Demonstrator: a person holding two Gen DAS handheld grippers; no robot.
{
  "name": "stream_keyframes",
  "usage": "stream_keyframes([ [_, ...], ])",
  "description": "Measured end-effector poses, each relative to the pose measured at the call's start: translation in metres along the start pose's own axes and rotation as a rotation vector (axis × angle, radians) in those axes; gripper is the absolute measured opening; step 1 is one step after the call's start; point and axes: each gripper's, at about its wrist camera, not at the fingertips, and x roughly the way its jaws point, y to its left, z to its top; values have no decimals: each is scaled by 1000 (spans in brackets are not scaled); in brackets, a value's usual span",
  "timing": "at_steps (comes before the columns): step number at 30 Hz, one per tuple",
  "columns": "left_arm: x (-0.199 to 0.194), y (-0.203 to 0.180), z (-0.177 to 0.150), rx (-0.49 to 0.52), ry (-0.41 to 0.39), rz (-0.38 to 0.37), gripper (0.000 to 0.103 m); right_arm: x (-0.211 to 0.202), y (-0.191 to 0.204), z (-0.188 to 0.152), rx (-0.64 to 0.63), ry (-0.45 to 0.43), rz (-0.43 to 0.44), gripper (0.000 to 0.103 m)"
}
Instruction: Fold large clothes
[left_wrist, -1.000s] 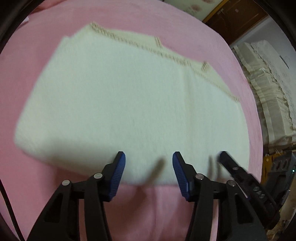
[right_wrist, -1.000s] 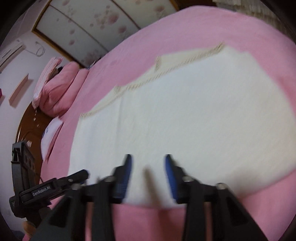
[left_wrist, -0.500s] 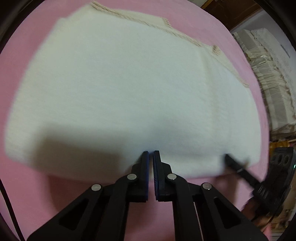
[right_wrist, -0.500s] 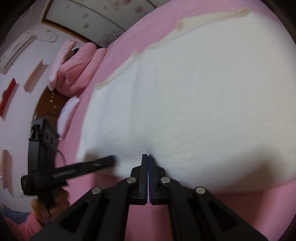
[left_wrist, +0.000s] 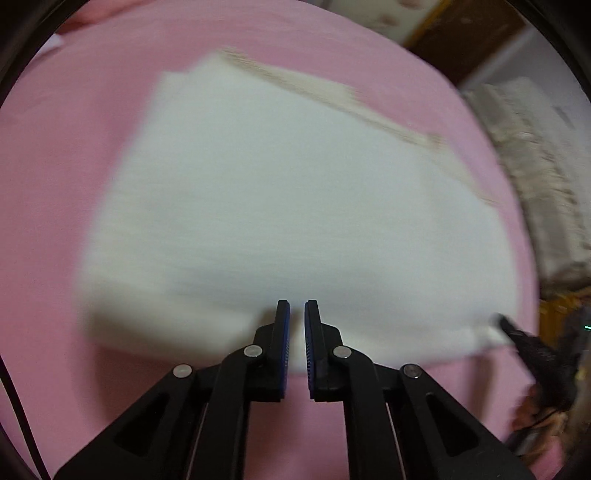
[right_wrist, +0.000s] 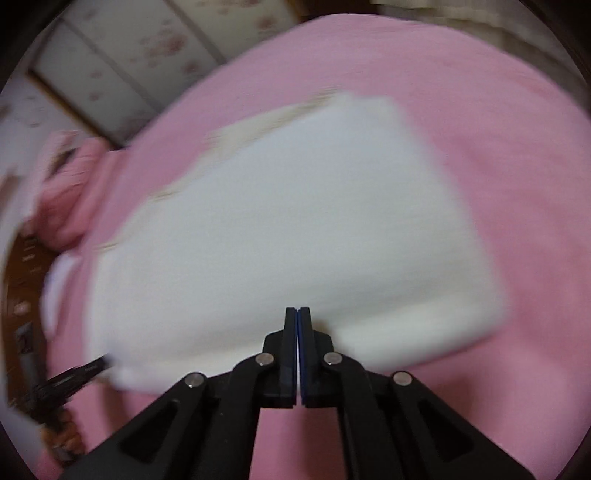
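A folded white garment (left_wrist: 295, 206) with a beige knitted trim (left_wrist: 332, 96) along its far edge lies on the pink bed (left_wrist: 55, 184). My left gripper (left_wrist: 297, 314) is shut on the garment's near edge, and white cloth shows in the thin gap between its blue pads. In the right wrist view the same garment (right_wrist: 288, 229) fills the middle. My right gripper (right_wrist: 297, 314) is shut on its near edge, pads pressed together. Each view shows the other gripper's tip at a near corner of the cloth: the right gripper (left_wrist: 517, 338), the left gripper (right_wrist: 81, 373).
Pink bedding (right_wrist: 517, 147) surrounds the garment on all sides. Pink pillows (right_wrist: 70, 192) and a wooden headboard (right_wrist: 22, 280) lie to the left. A floral wardrobe (right_wrist: 140, 55) stands behind, and cream lace fabric (left_wrist: 535, 155) sits on the right.
Both grippers went from open above the near edge to shut on it. The garment now looks smaller and farther off in both views, and the pictures are blurred by motion.
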Motion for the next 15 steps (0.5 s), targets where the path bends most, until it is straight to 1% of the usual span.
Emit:
stream_keyframes([
  [1, 10, -15, -2, 6, 34, -60, 6, 11, 22, -8, -25, 27, 101, 0],
  [2, 21, -31, -5, 22, 65, -93, 6, 20, 38, -16, -43, 53, 159, 0],
  [3, 32, -46, -8, 51, 83, -102, 6, 33, 56, -25, -60, 92, 205, 0],
  [5, 45, -62, -9, 98, 93, -85, 6, 50, 73, -35, -83, 134, 212, 0],
  [6, 52, -66, -7, 99, 93, -94, 6, 54, 76, -38, -84, 136, 215, 0],
  [8, 60, -66, 1, 73, 107, -145, 6, 59, 76, -37, -77, 123, 238, 0],
  [10, 61, -65, 11, 58, 109, -165, 6, 68, 72, -34, -71, 134, 255, 0],
  [12, 64, -69, 23, 64, 79, -160, 6, 80, 76, -24, -73, 140, 267, 0],
  [13, 63, -68, 30, 74, 63, -152, 6, 86, 80, -16, -78, 129, 268, 0],
  [15, 72, -71, 60, 91, 30, -142, 6, 93, 82, 3, -92, 85, 236, 0],
])
